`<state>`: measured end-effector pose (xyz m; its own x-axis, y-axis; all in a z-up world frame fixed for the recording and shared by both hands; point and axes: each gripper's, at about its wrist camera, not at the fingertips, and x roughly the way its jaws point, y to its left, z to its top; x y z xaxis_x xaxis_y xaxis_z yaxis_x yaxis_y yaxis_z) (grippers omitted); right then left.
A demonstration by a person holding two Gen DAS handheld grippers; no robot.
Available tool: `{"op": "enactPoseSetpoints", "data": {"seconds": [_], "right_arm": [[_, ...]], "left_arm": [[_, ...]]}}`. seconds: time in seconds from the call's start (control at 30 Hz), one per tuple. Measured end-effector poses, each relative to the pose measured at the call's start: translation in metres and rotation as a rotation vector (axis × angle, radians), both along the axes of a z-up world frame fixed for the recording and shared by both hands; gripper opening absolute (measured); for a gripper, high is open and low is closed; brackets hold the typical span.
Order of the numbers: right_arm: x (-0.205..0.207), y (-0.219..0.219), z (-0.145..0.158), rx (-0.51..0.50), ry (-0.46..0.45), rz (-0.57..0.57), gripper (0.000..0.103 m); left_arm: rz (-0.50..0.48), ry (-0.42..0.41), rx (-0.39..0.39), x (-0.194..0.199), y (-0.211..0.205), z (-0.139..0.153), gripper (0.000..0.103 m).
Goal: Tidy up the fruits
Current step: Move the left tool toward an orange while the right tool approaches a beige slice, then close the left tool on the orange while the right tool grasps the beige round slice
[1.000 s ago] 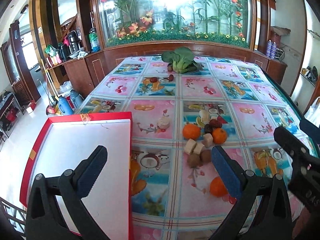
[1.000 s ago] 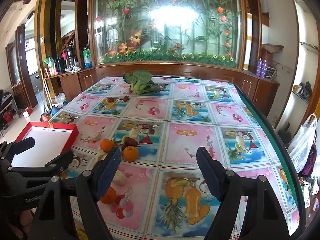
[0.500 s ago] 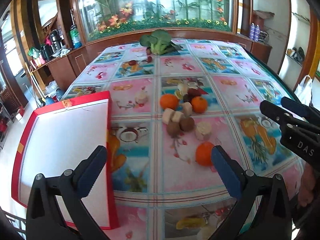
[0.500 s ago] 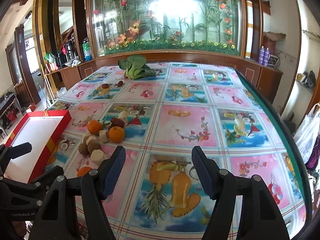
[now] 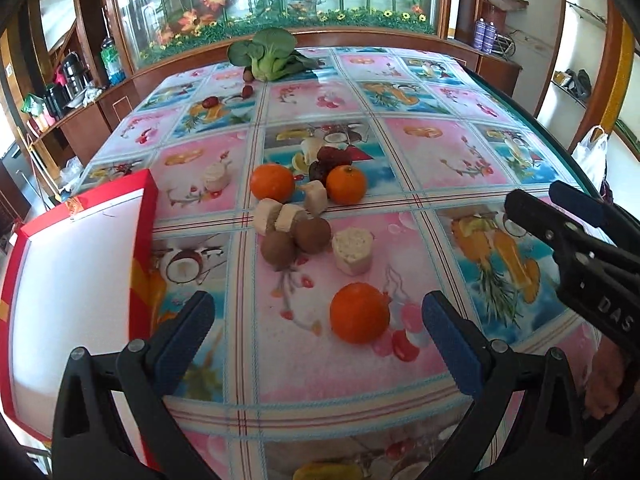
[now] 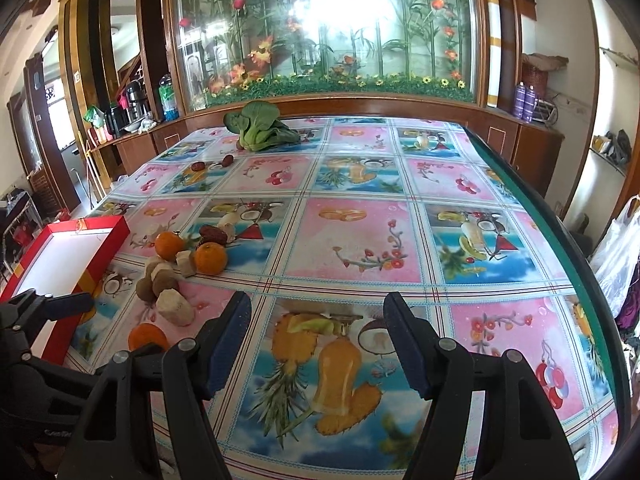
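My left gripper is open and empty, just above the table, with the nearest orange lying between its fingers, a little ahead. Beyond it lie two brown kiwis, pale cut chunks, two more oranges and dark red dates. A red box with a white inside sits at the left. My right gripper is open and empty over the pineapple print, right of the fruit pile. The left gripper shows at the right wrist view's lower left.
A green leafy vegetable and a few dates lie at the table's far end. The table's right edge has a dark green rim. Wooden cabinets and a glass flower panel stand behind the table.
My left gripper has moved forward and down toward the nearest orange, which now sits between its fingers. The right gripper has dropped lower and closer to the table; both stayed open.
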<state>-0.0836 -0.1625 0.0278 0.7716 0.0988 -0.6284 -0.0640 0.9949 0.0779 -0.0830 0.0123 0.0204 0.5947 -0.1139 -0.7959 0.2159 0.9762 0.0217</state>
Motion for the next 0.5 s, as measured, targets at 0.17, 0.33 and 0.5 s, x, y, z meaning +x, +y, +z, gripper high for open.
{"op": "enactPoseSetpoints", "data": {"seconds": [0.17, 0.33, 0.5], "right_arm": [[0.004, 0.002, -0.002, 0.015, 0.02, 0.016, 0.064], [0.007, 0.008, -0.002, 0.029, 0.041, 0.036, 0.055], [0.009, 0.021, -0.002, 0.084, 0.074, 0.105, 0.048]], "left_arm": [[-0.029, 0.033, -0.007, 0.007, -0.004, -0.01, 0.079], [-0.063, 0.076, -0.066, 0.012, -0.001, -0.021, 0.052], [-0.104, 0.06, -0.103, 0.008, 0.002, -0.018, 0.035]]}}
